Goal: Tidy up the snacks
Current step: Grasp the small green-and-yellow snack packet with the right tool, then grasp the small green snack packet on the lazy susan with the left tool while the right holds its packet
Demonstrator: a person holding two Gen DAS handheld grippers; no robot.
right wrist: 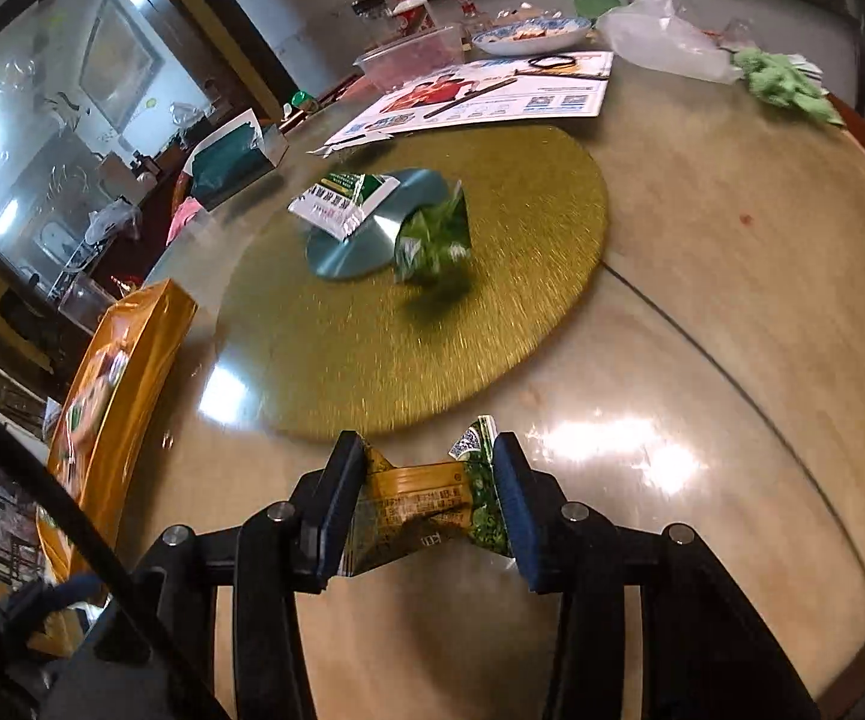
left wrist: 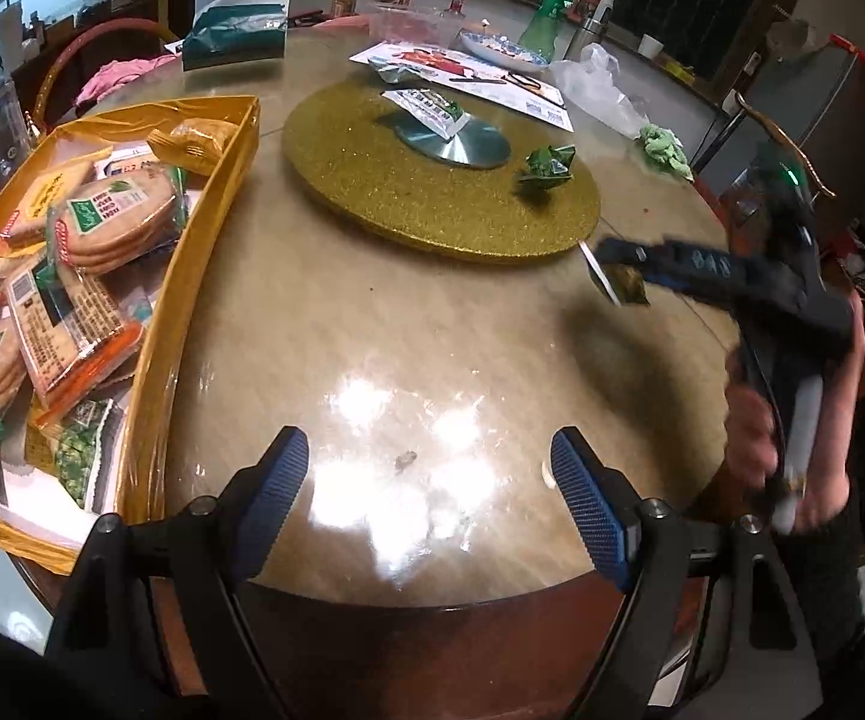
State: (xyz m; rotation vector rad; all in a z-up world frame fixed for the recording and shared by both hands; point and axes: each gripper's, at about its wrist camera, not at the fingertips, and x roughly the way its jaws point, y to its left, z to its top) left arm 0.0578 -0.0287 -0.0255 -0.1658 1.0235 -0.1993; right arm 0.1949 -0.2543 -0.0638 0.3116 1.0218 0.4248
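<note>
My right gripper (right wrist: 429, 495) is shut on a green and gold snack packet (right wrist: 414, 507), held above the table near the gold turntable's near edge; it also shows in the left wrist view (left wrist: 618, 282). My left gripper (left wrist: 429, 480) is open and empty over the table's front. A gold tray (left wrist: 216, 192) at the left holds several snack packs (left wrist: 114, 216); it shows in the right wrist view (right wrist: 132, 372) too. On the gold turntable (left wrist: 372, 192) lie a white-green packet (left wrist: 429, 108) and a crumpled green packet (left wrist: 546, 165), also seen in the right wrist view as a white-green packet (right wrist: 342, 201) and a green packet (right wrist: 432, 240).
At the table's far side are a leaflet (left wrist: 480, 69), a blue-white plate (left wrist: 504, 51), a white plastic bag (left wrist: 600, 90), a green cloth (left wrist: 663, 147), a clear box (left wrist: 414, 24) and a green bottle (left wrist: 549, 18). A dark green box (left wrist: 234, 33) sits far left.
</note>
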